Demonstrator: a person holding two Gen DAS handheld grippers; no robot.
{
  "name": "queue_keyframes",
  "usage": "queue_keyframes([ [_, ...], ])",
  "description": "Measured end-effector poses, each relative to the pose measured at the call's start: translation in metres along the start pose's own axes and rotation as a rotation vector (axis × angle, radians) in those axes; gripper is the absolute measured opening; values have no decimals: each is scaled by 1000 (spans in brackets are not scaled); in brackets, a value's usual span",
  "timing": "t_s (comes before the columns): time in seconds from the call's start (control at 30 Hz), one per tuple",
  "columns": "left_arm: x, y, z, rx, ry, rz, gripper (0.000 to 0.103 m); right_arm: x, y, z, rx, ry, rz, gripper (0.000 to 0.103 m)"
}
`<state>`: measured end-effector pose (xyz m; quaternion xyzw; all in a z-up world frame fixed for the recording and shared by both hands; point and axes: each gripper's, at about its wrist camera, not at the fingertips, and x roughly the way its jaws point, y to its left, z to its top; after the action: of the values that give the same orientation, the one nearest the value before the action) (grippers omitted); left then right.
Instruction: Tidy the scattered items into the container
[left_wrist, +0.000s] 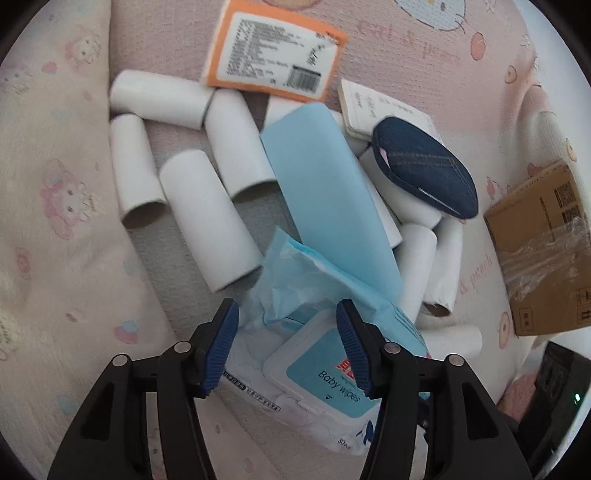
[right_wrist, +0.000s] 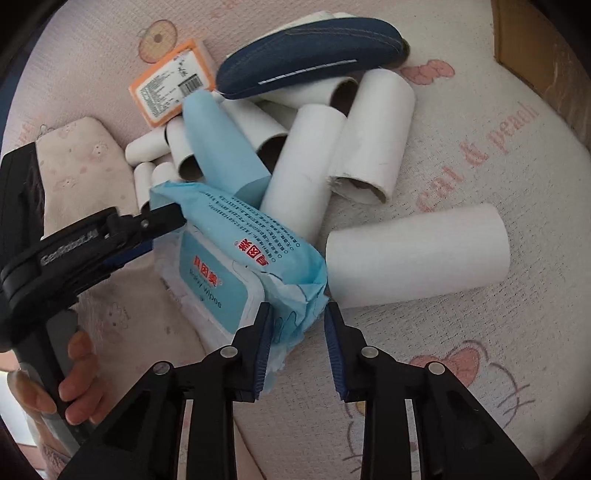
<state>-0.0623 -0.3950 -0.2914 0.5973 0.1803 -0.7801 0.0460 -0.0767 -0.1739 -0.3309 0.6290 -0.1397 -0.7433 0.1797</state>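
1. My left gripper (left_wrist: 286, 345) is spread over the baby wipes pack (left_wrist: 314, 384); my right gripper (right_wrist: 297, 350) gapes around the blue tissue pack (right_wrist: 258, 236) lying atop it on the bed.
2. Both look soft, crinkly and slippery; I'd pinch the bodies, not the loose ends.

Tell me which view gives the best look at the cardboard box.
The left wrist view: the cardboard box shows two faces there, with printed codes and clear tape, beside the white tubes. The right wrist view catches only a cropped corner of it at the top right edge.
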Motion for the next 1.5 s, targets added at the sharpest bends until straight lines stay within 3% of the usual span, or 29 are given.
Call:
queue_keyframes([
  [0.07,8,-5,-6,53,24,28,69,8,-9,4,34,15,2,25],
  [0.17,13,-14,-13,122,18,70,73,15,-25,9,109,39,83,25],
  [0.3,11,-8,-14,87,21,59,71,15,-34,7,115,45,158,25],
  [0.43,11,-5,-20,63,39,54,68,18,-38,1,196,120,258,26],
  [0.53,13,-8,-19,63,54,55,68,20,-34,-13,196,161,290,43],
  [0.73,10,-17,-40,35,90,80,67,13,-30,-15,109,108,228,44],
  [0.9,7,-22,-56,-11,126,87,66,-6,-15,-15,-71,40,134,42],
  [0.97,4,-19,-61,-45,136,73,65,-13,-15,-15,-89,28,136,42],
  [1.03,5,-21,-74,-81,159,40,65,-20,-21,-18,-54,53,135,39],
  [1.17,9,-46,-93,-43,166,21,65,-36,-35,-34,-69,103,89,37],
  [1.3,8,-67,-115,-9,148,55,65,-40,-53,-39,-41,142,43,35],
  [1.5,3,-82,-138,-72,132,102,64,-43,-71,-37,-6,184,49,35],
])
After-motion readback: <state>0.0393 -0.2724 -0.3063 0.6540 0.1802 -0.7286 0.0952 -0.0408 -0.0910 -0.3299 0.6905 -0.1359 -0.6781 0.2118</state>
